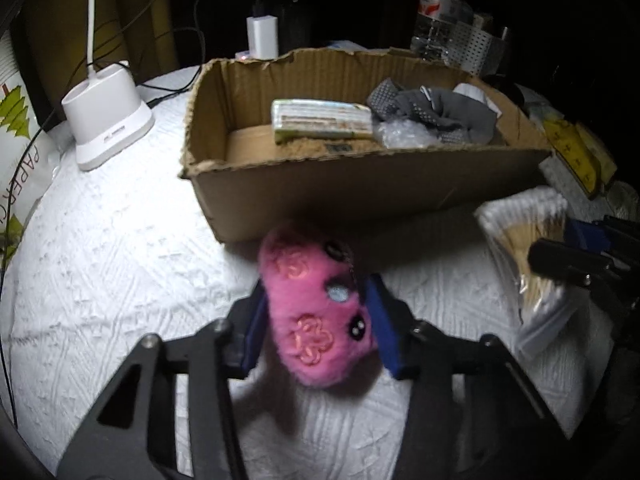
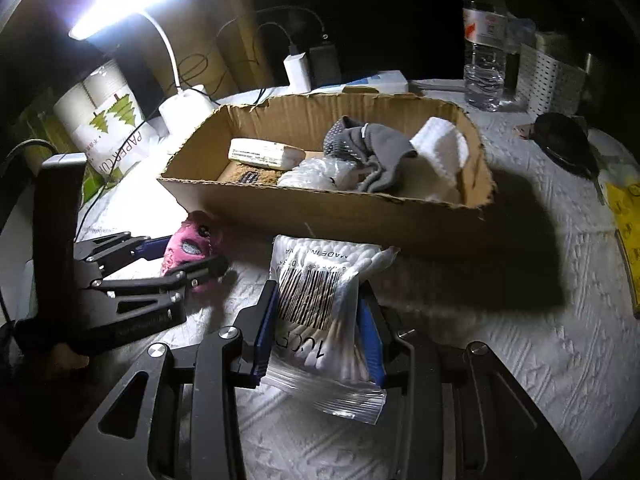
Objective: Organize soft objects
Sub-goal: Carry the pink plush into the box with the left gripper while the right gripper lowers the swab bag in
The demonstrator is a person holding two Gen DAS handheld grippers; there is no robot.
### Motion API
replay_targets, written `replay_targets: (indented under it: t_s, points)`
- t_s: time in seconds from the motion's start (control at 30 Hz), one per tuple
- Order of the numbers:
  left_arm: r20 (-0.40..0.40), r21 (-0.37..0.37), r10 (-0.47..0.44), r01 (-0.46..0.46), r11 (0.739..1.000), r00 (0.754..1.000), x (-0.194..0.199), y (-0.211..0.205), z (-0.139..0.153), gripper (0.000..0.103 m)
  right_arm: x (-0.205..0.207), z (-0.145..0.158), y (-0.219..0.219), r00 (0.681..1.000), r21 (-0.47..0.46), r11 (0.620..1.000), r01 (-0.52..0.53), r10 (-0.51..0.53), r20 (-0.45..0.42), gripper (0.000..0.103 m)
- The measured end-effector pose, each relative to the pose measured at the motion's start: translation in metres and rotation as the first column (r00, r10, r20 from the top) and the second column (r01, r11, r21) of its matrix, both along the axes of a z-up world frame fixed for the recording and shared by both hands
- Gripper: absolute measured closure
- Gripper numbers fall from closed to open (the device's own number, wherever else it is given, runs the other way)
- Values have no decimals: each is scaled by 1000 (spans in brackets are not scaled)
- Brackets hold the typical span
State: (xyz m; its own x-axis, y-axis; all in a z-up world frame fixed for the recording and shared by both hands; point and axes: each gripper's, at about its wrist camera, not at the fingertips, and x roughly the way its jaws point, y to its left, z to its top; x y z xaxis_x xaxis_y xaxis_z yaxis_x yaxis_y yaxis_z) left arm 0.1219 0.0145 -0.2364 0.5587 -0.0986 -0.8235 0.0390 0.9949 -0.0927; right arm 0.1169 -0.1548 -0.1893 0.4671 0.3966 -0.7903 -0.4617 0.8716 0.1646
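Both grippers loaded, mid-carry toward the cardboard box [image 1: 360, 184].

Left gripper [image 1: 320, 312]: blue pads clamped on a pink plush toy [image 1: 316, 304], pinched across its middle, just off the white quilted table cover [image 1: 100, 260] and close in front of the box's near wall. Same toy visible between those fingers in the right wrist view.

Right gripper [image 2: 318, 320]: clamped on a zip bag of cotton swabs [image 2: 320, 308], barcode up, bag's far end nearly touching the box wall; loose zip end drooping below the pads.

Inside the box already: a grey grippy sock [image 2: 372, 152], a white cloth [image 2: 440, 148], a clear plastic bag [image 2: 316, 174] and a flat white packet [image 2: 264, 154]. Left half of the floor mostly bare.

Step in hand, by judgement: bringing the last loose soft items to the box. Next move calls for lifting each load above the torn rim, carrying forward over the bare left floor, then opening the pads. Toy first, probably, being nearer the free corner; care needed to keep the two grippers from colliding, being side by side.
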Motion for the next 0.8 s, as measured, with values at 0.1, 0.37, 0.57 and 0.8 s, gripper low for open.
replay_targets:
  t_s: [0.1,0.37,0.57,0.8]
  points:
    - [13,4,-6,6,1000,1000,-6,-3,7,62,-3,5,-6,1000,16,1000,-1,1,10,63]
    - [60,-11,-5,5,1000,998,-22,-5,31,62,-7,19,-8,999,47,999,-16,14,45,63]
    - [102,-24,8,-5,1000,995,-30,-1,50,62,-9,31,-5,997,61,998,-32,28,70,63]
    - [146,-24,11,-7,1000,989,-25,5,72,62,-5,44,0,994,74,996,-45,38,100,63]
